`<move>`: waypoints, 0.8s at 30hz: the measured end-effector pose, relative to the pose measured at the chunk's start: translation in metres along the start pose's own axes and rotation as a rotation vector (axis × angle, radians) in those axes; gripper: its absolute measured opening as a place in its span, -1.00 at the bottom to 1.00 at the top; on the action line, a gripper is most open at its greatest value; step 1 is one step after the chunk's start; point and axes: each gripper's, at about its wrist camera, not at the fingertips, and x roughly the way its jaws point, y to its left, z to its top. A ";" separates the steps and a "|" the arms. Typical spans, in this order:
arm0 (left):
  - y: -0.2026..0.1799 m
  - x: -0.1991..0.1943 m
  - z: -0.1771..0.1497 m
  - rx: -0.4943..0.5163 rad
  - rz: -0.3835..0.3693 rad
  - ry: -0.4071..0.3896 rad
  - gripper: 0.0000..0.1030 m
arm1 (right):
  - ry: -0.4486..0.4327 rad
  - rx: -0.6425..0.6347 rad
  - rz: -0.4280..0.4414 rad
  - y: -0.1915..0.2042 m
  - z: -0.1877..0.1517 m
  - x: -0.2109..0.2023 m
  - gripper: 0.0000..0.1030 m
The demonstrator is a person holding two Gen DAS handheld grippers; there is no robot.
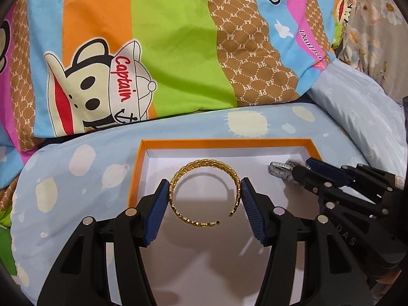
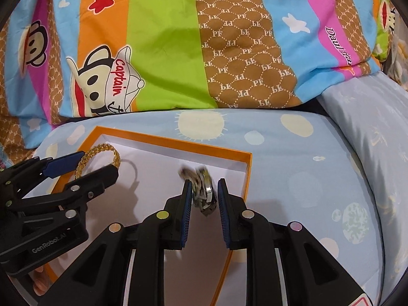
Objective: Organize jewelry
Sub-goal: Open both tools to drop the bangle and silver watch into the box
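Both tongs hold jewelry above the orange box (image 1: 137, 168).

Left gripper (image 1: 205, 191) clamps a gold bangle (image 1: 204, 193) between its pads; right gripper (image 2: 203, 191) pinches a silver bracelet (image 2: 204, 191).

Below my jaws lies the bed (image 1: 84, 168), spread with a pale blue sheet dotted with cream blobs and a spiky sun. Directly on it sits a shallow orange box (image 1: 137, 176) with a white floor. Behind the box a bright striped quilt (image 1: 173, 51) with cartoon monkeys is heaped on the bed, and a light blue pillow (image 2: 357, 117) rests at the right.
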 end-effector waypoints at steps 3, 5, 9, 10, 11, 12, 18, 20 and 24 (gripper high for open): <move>0.003 0.002 0.001 -0.016 0.008 0.001 0.21 | -0.012 -0.003 0.000 -0.001 0.004 -0.002 -0.59; 0.006 -0.002 0.001 -0.023 0.011 -0.010 0.25 | -0.023 0.000 0.001 -0.002 0.004 -0.006 -0.59; 0.011 -0.021 0.000 -0.017 0.023 -0.049 0.25 | -0.041 -0.005 0.022 -0.002 -0.003 -0.023 -0.59; 0.014 -0.027 -0.001 -0.020 0.027 -0.059 0.26 | -0.043 -0.010 0.029 -0.001 -0.006 -0.028 -0.59; 0.018 -0.033 -0.003 -0.027 0.029 -0.063 0.27 | -0.044 -0.013 0.038 0.002 -0.009 -0.033 -0.59; 0.021 -0.037 -0.005 -0.035 0.027 -0.064 0.27 | -0.045 -0.015 0.047 0.004 -0.012 -0.036 -0.59; 0.052 -0.061 -0.038 -0.100 0.041 -0.037 0.27 | -0.011 -0.044 0.121 0.023 -0.045 -0.062 -0.59; 0.062 -0.064 -0.052 -0.126 0.038 -0.014 0.27 | 0.014 -0.050 0.137 0.029 -0.057 -0.065 -0.59; 0.063 -0.060 -0.072 -0.143 0.000 0.046 0.27 | 0.048 -0.053 0.124 0.031 -0.074 -0.064 -0.59</move>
